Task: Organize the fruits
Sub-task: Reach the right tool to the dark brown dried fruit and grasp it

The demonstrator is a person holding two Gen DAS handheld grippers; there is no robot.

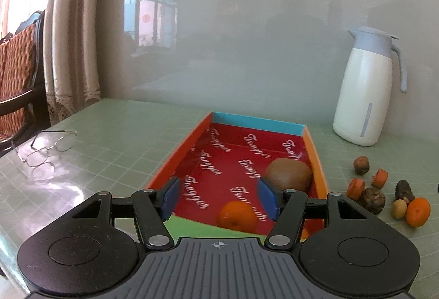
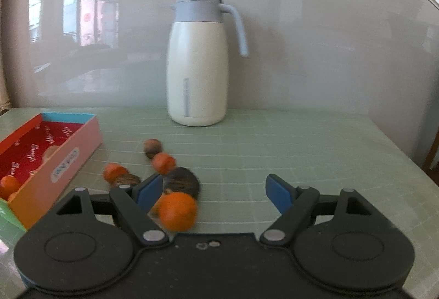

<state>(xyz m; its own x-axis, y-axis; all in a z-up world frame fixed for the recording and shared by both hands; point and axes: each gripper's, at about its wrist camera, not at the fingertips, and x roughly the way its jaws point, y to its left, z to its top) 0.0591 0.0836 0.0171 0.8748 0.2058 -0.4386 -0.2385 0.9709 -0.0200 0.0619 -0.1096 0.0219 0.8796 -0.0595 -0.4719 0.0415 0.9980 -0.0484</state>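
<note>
Nearest the left wrist camera, the left gripper hangs over the near end of the red-lined box, its blue pads parted and clasping nothing. A mandarin lies on the box floor below and between the fingers, touched by neither, and a brown kiwi sits farther in against the box's right wall, just behind the right-hand pad. The box rests on a pale green gridded table. To its right, loose on the table, lie a second mandarin, two orange slices, a small yellowish piece and several dark brown fruits. The right gripper stands wide open over this cluster with nothing held; its left pad is just beside that loose mandarin, which lies in the gap near that finger and is blurred in this view. A white jug with a blue-grey lid stands upright at the back by the wall, well behind the fruit. A pair of spectacles lies to the left of the box.
</note>
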